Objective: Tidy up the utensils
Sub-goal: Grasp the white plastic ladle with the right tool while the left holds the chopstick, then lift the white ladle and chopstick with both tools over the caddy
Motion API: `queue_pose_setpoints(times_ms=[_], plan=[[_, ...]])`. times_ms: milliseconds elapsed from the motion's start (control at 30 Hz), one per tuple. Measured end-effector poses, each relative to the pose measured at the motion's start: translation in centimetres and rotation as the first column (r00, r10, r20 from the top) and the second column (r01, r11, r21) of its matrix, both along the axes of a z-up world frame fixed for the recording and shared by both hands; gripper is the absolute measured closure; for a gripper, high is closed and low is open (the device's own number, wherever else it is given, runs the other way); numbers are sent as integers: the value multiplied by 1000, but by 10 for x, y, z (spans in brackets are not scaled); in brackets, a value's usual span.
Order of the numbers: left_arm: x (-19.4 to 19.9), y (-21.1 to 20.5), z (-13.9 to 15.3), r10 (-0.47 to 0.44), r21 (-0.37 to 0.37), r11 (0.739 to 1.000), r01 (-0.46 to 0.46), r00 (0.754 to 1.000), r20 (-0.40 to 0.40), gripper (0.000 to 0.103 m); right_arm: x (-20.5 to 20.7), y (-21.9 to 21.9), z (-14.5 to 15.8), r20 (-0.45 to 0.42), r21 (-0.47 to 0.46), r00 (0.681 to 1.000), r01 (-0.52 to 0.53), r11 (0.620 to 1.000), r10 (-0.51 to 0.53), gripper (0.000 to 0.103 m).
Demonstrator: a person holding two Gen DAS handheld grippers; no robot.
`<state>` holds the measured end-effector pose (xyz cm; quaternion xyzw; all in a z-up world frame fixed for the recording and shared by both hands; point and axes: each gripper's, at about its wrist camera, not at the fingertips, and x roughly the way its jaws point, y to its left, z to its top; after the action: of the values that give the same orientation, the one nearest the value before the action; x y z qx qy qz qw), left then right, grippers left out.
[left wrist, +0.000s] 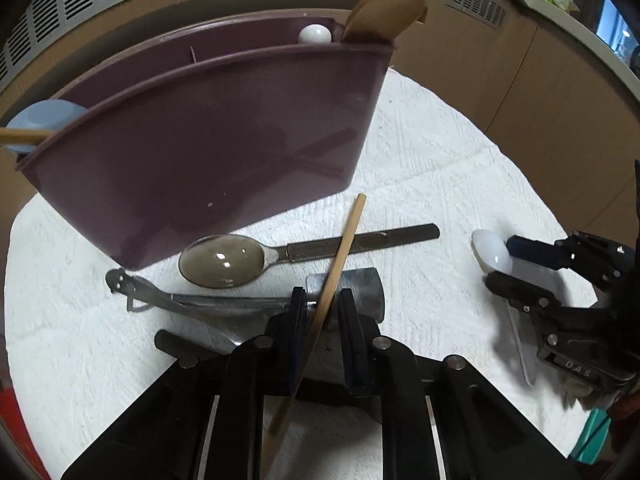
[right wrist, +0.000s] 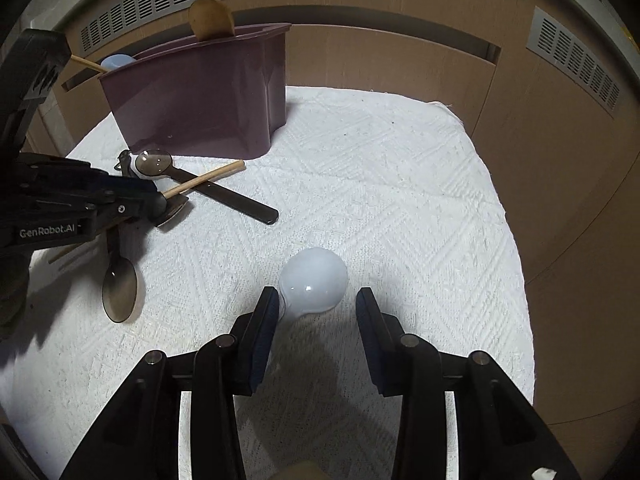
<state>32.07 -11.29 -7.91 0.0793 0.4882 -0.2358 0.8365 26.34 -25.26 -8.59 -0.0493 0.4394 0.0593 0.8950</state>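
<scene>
Judging the chopstick (left wrist: 340, 248) light, stiff and slick, we'd hold it mid-shaft, where the left hand-held gripper (left wrist: 322, 306) sits, jaws narrowed around it; contact unclear. It lies across a spoon at lower centre. The right hand-held gripper (right wrist: 316, 304) is released, straddling the white spoon (right wrist: 314, 280). Loose on the towel (right wrist: 400, 200): one chopstick, three spoons, one peeler-like tool; caddy (left wrist: 208, 140) upper left.
</scene>
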Motion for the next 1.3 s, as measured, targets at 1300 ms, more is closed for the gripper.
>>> queue_pose_setpoints(times_ms=[1300], plan=[[-16,34,3,74,-91,992,-82,993,-90,97,-23,3,23,158,122,987,-36,992,16,71]])
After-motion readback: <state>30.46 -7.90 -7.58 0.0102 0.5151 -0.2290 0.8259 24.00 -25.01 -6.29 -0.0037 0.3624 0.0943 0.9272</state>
